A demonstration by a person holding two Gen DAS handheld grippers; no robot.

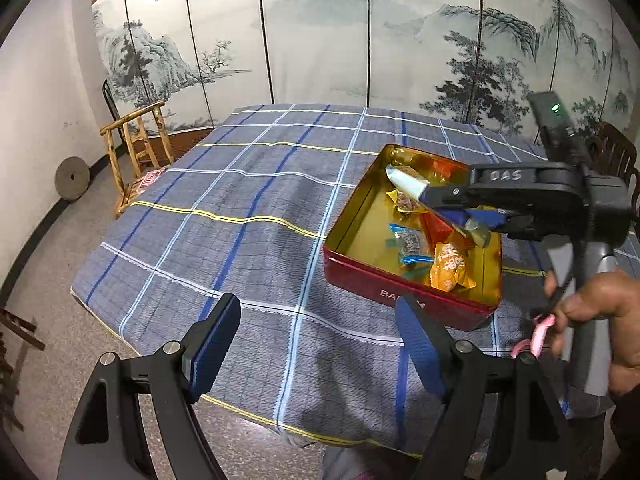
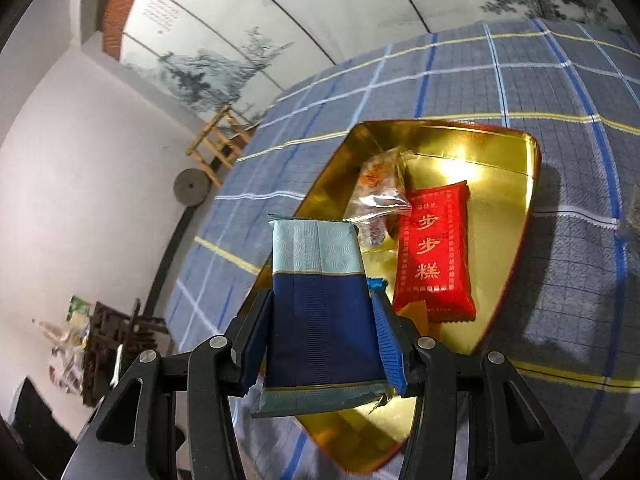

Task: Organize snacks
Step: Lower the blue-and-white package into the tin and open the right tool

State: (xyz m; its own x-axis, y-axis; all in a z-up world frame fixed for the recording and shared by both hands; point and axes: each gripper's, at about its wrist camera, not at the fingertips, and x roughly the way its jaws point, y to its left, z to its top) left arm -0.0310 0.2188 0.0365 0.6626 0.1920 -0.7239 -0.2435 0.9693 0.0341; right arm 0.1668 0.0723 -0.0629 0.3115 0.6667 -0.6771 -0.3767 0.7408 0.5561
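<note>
Left wrist view: left hand-held gripper (image 1: 318, 344) above the near edge of the worktop (image 1: 248, 208), which is covered by a grey-blue plaid cloth; its blue-padded fingers (image 1: 214, 346) stand well apart with nothing between them. Red tin (image 1: 400, 286) with a gold interior, lid off, on the right part of the worktop. Inside lie an orange packet (image 1: 450, 266), a blue-edged clear packet (image 1: 410, 244) and a yellow-edged packet (image 1: 406, 201). Right hand-held gripper (image 1: 434, 196) reaches in from the right over the tin, carried by a hand (image 1: 600, 312), and grips a blue and pale-blue snack bar (image 1: 408, 182) that hangs above the tin's contents. Bamboo chair (image 1: 138, 148) and round stone disc (image 1: 72, 178) at the left wall; painted folding screen (image 1: 320, 32) behind.

Right wrist view: right hand-held gripper (image 2: 320, 336) partly closed, both pads pressed against the long sides of the snack bar (image 2: 320, 308), which lies lengthwise between the fingers with its pale-blue end forward. Tin (image 2: 516, 240) directly beneath and ahead. On its gold floor, a red packet with gold characters (image 2: 436, 256) lies beside a clear-wrapped packet (image 2: 378, 196); the two touch along one edge.
</note>
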